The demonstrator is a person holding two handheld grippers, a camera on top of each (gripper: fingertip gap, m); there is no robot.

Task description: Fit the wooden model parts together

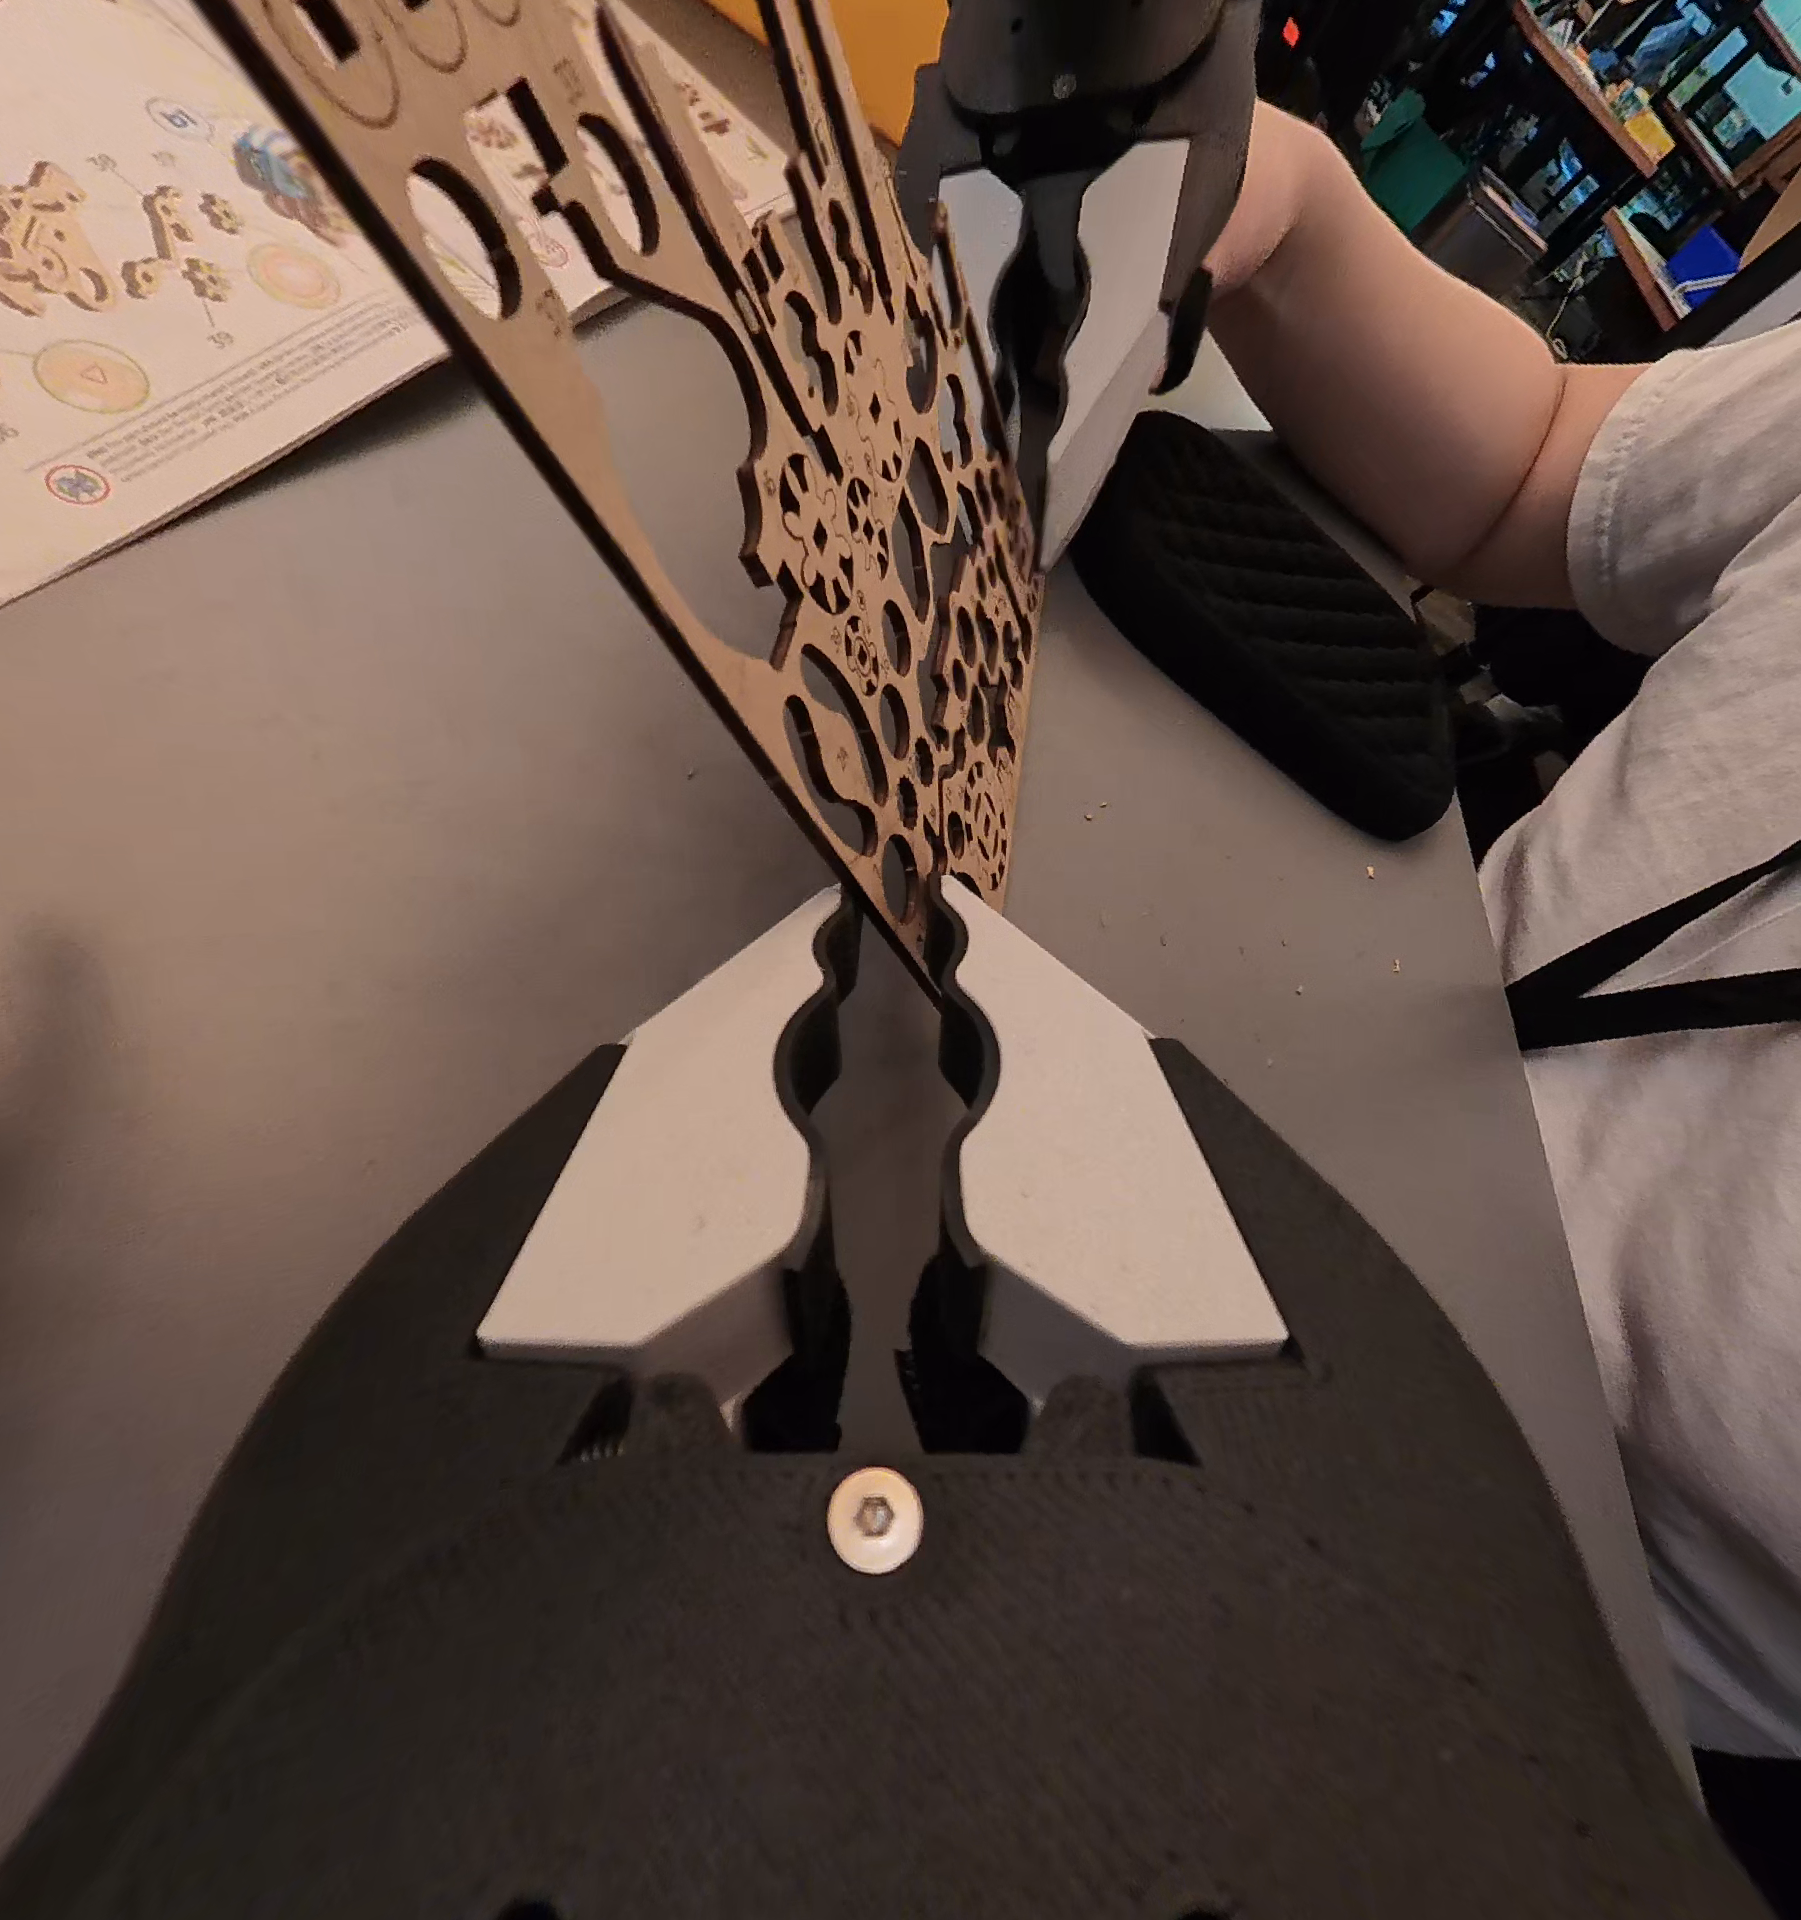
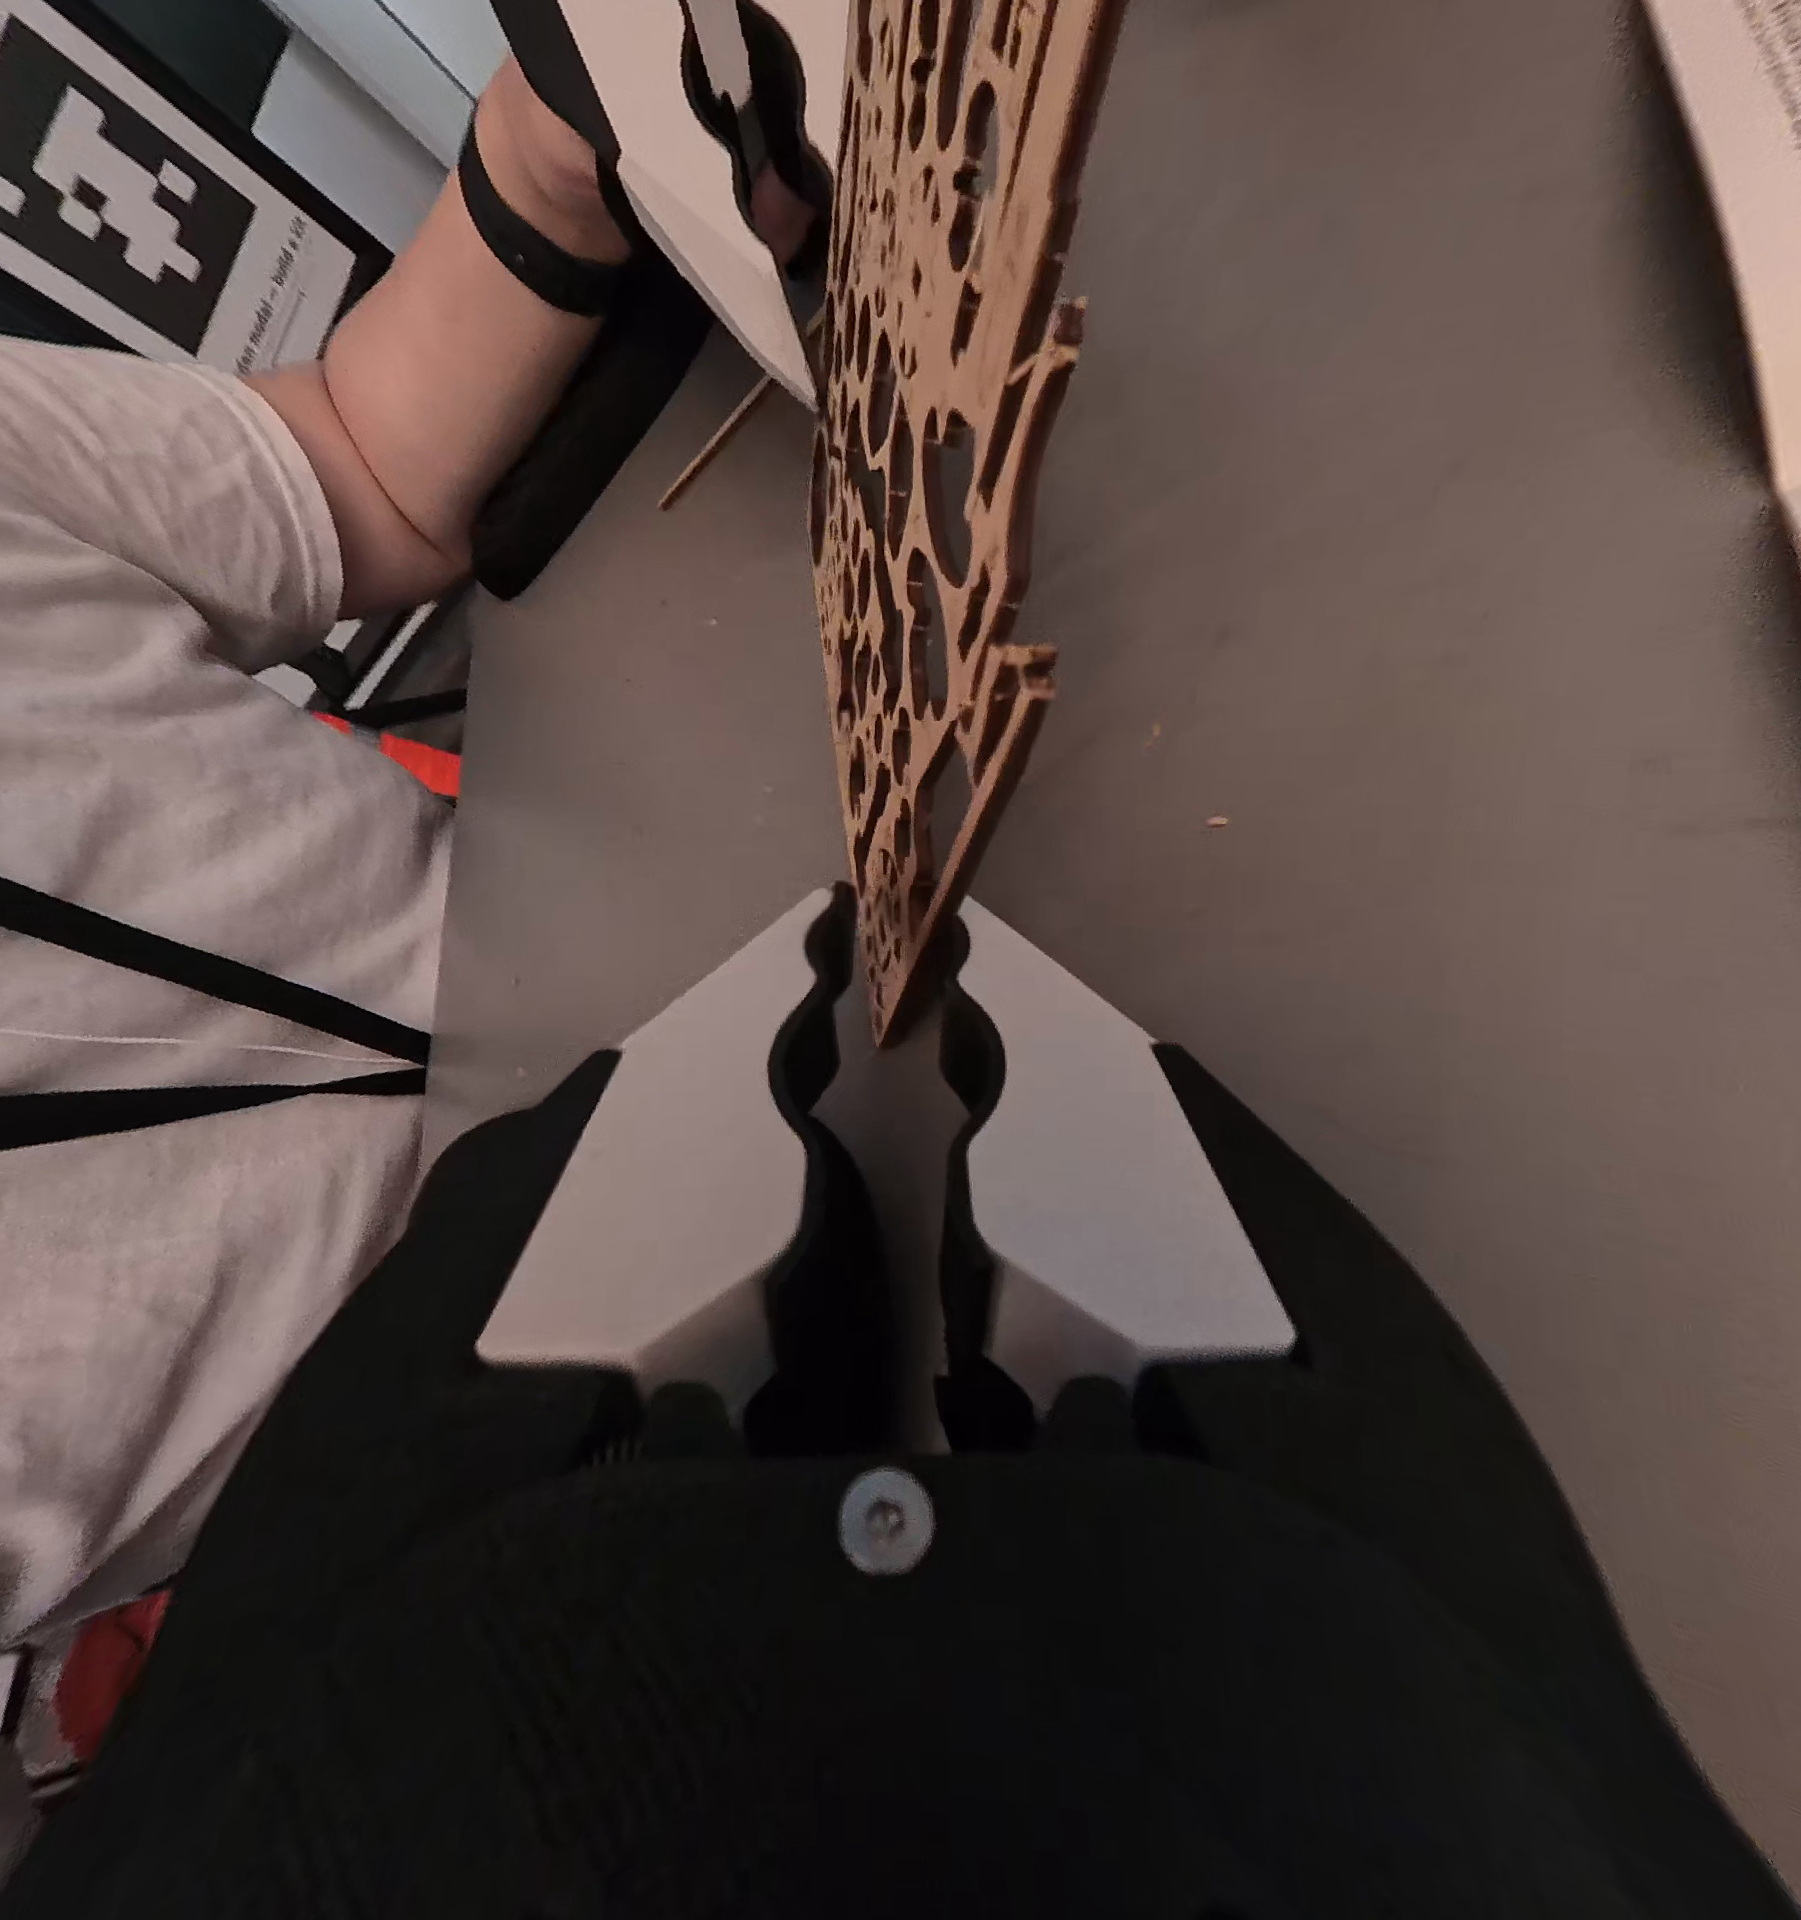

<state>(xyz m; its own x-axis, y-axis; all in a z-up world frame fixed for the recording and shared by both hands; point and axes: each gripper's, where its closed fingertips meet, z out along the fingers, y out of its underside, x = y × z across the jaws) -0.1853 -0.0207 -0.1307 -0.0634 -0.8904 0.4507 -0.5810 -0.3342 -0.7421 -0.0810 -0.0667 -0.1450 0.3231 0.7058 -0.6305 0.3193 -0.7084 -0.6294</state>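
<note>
Above the table (image 1: 356,831), both grippers' jaws pinch the wooden sheet (image 1: 854,540) upright.

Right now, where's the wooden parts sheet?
The wooden parts sheet is held up on edge above the grey table, clamped between the left gripper and the right gripper at opposite edges.

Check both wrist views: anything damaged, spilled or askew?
Mostly normal. The wooden parts sheet is held off the grey table by both grippers, left gripper and right gripper at opposite ends. Oddities: its far edge looks ragged, with broken tabs, and wood crumbs litter the table.
</note>
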